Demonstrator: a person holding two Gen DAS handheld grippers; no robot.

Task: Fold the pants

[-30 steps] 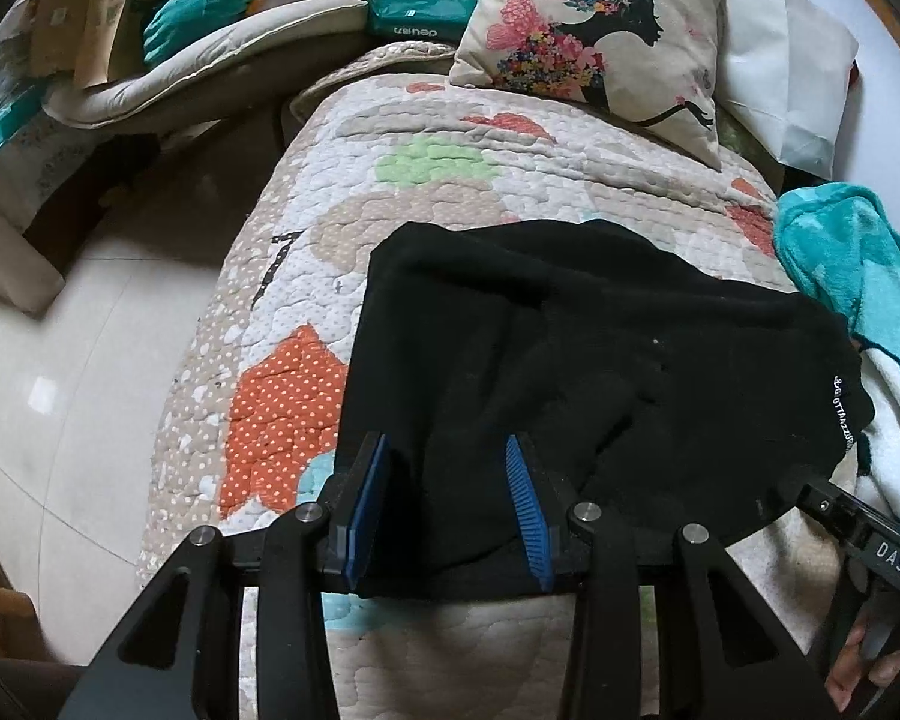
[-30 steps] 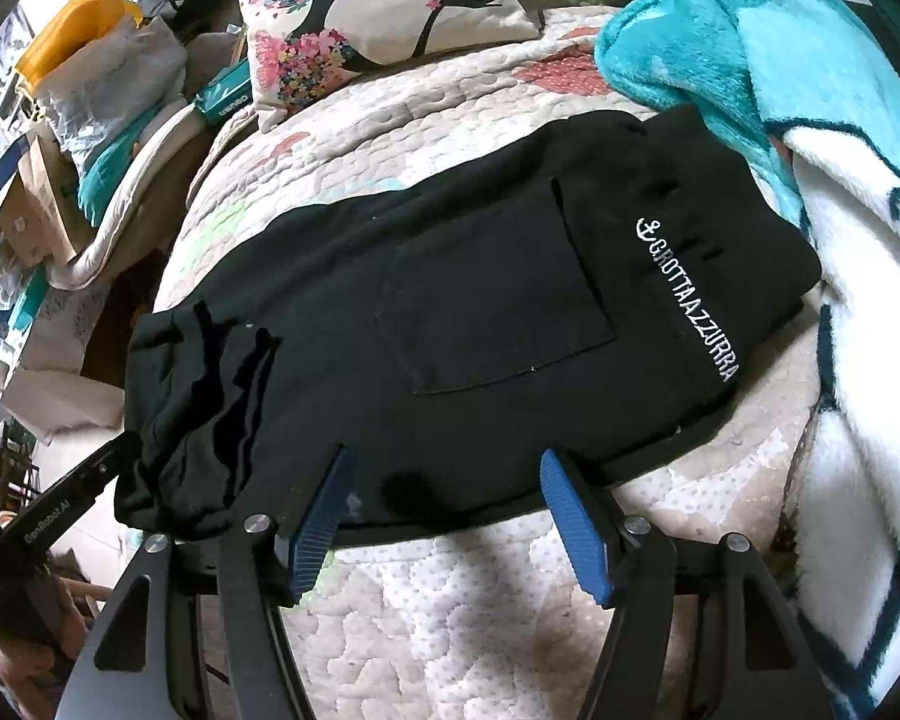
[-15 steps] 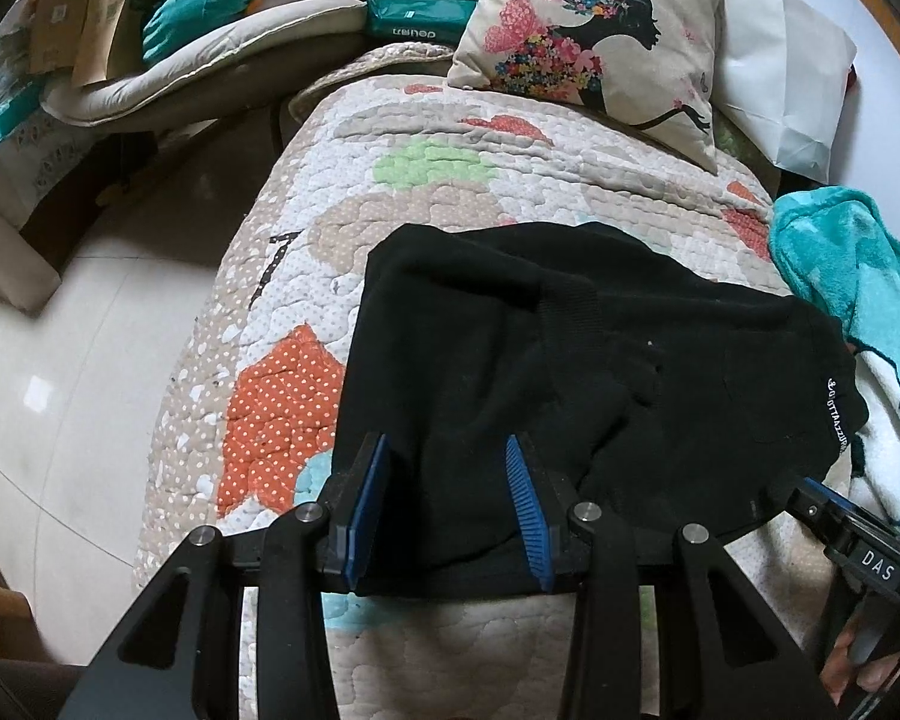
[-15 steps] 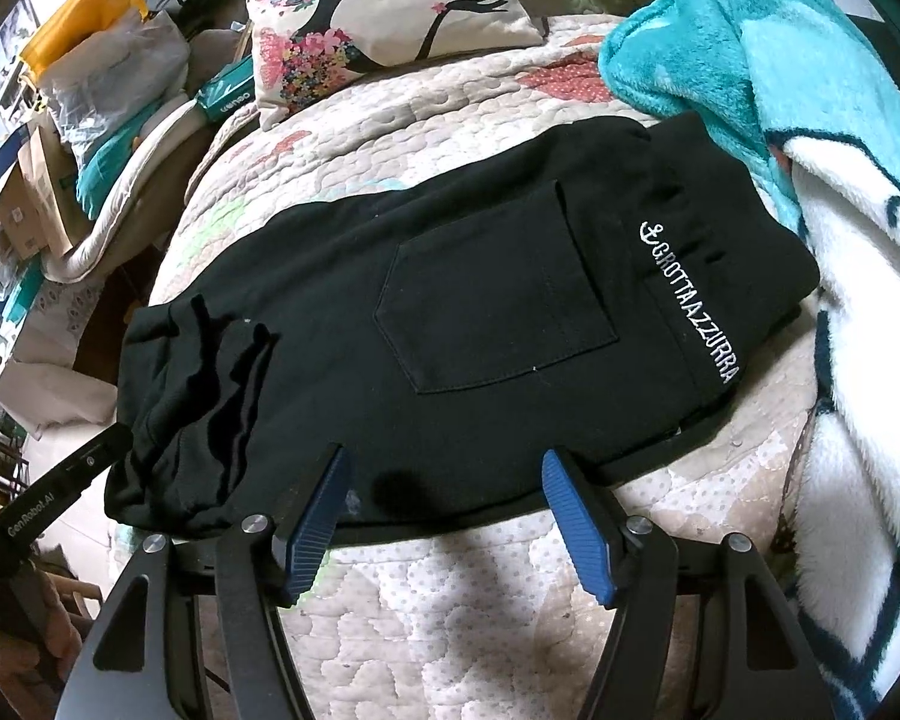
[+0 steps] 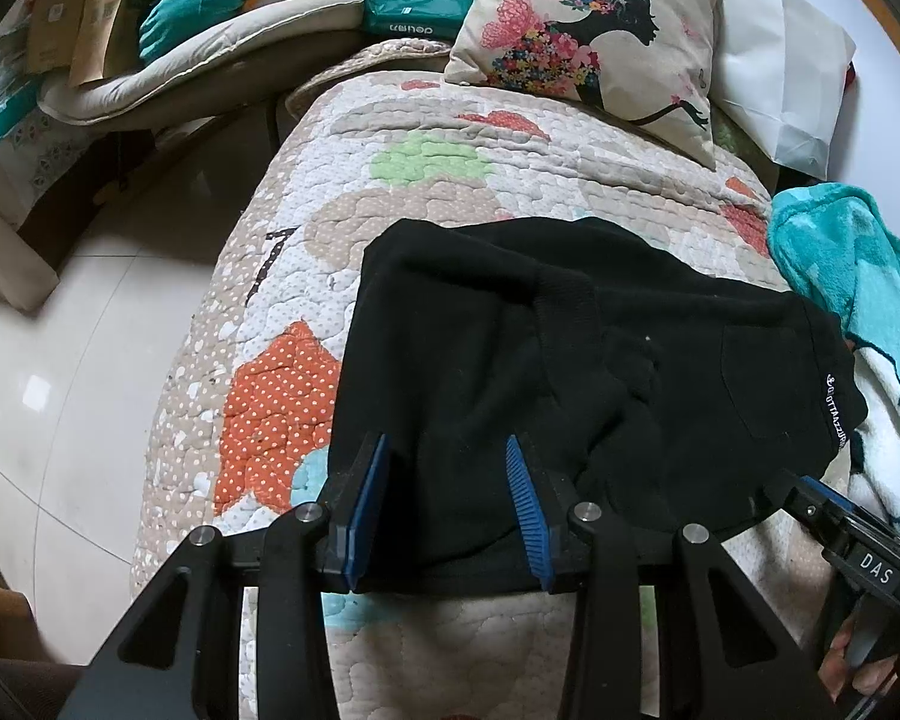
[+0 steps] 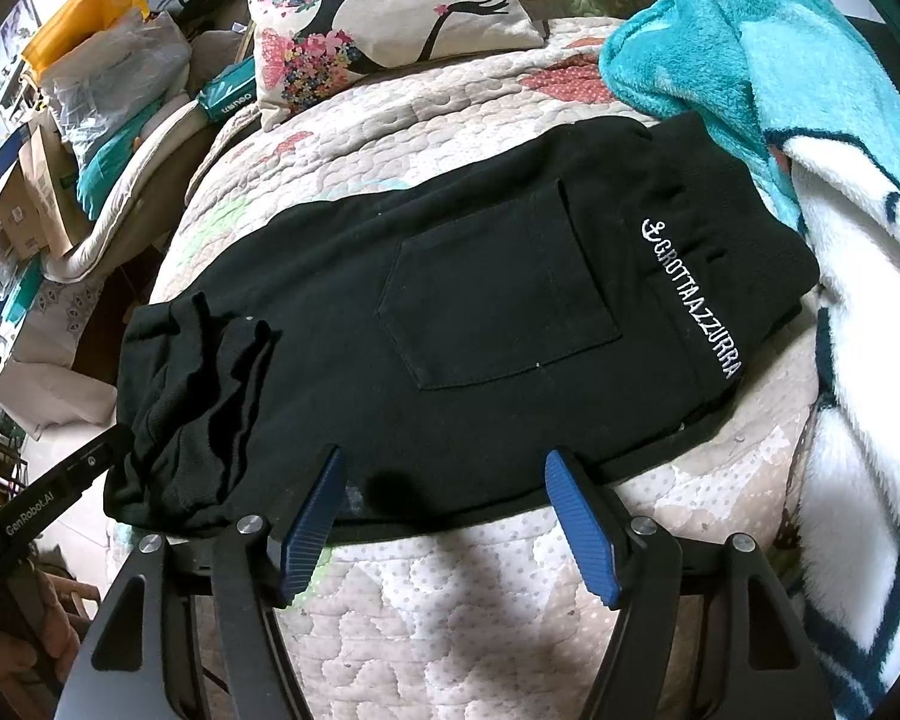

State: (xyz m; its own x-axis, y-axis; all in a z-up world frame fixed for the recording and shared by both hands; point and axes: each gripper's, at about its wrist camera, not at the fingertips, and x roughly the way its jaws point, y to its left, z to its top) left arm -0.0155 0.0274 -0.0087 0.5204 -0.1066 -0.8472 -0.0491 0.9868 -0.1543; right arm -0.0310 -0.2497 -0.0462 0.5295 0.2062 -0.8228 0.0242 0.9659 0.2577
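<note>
Black pants lie folded on a quilted bed cover, with a back pocket and white lettering on the waistband at the right. The leg ends are bunched at the left. In the left wrist view the pants fill the middle. My left gripper is open, its blue pads over the near left edge of the pants. My right gripper is open and empty at the pants' near edge, not holding them.
A floral pillow and a white bag lie at the bed's far end. A teal and white blanket lies to the right. Boxes and bags crowd the left. Tiled floor lies left of the bed.
Both grippers have pulled back slightly from the pants and stayed open. The pants have not moved.
</note>
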